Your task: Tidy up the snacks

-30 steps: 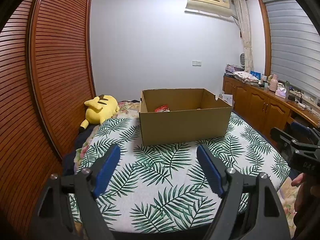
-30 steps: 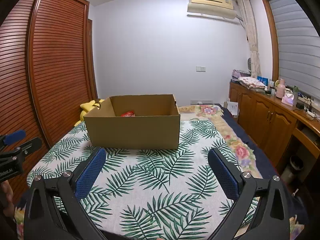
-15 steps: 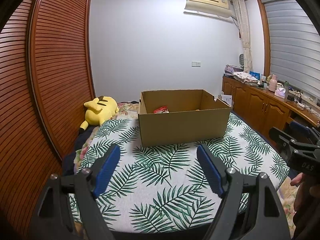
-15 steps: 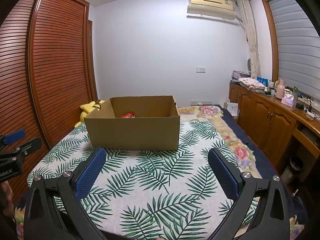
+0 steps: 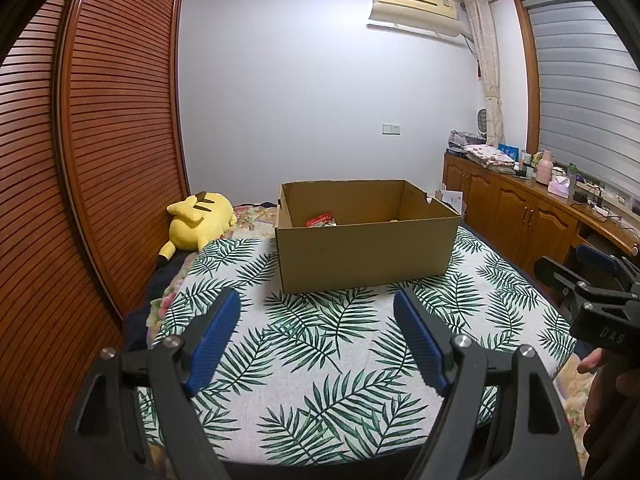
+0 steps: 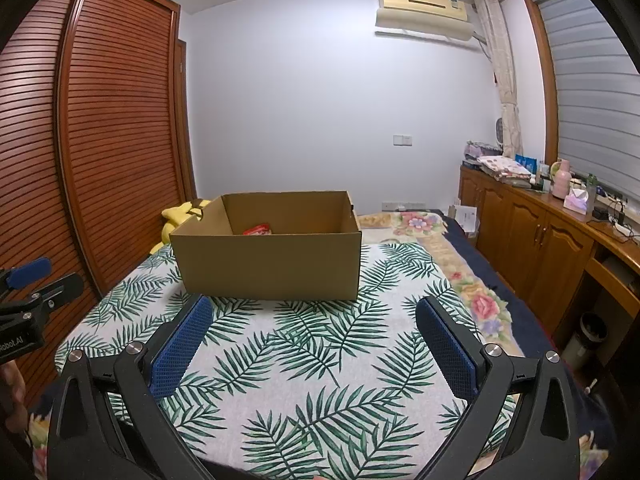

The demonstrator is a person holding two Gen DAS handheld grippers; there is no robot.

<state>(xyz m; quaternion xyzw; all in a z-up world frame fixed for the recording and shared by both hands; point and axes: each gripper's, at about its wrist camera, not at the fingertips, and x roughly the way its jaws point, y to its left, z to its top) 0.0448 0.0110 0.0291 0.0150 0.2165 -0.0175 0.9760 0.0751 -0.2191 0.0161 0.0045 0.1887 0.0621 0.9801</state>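
Fingers of the left gripper [image 5: 318,336] and right gripper [image 6: 320,342] stand wide apart, empty, unmoved over the last second. Ahead of both, the cardboard box [image 5: 366,254] holds a red snack packet [image 5: 321,220]; nothing has advanced.

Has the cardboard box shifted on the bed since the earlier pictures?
No. The cardboard box sits at the same spot on the leaf-print cover.

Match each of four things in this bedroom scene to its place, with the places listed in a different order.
Things:
1. red snack packet
2. yellow plush toy
3. cardboard box
4. air conditioner

Places:
A. high on the wall
B. on the leaf-print cover
C. inside the box
D. beside the slatted wardrobe door

Pairs: 1-C, 2-D, 3-B, 4-A
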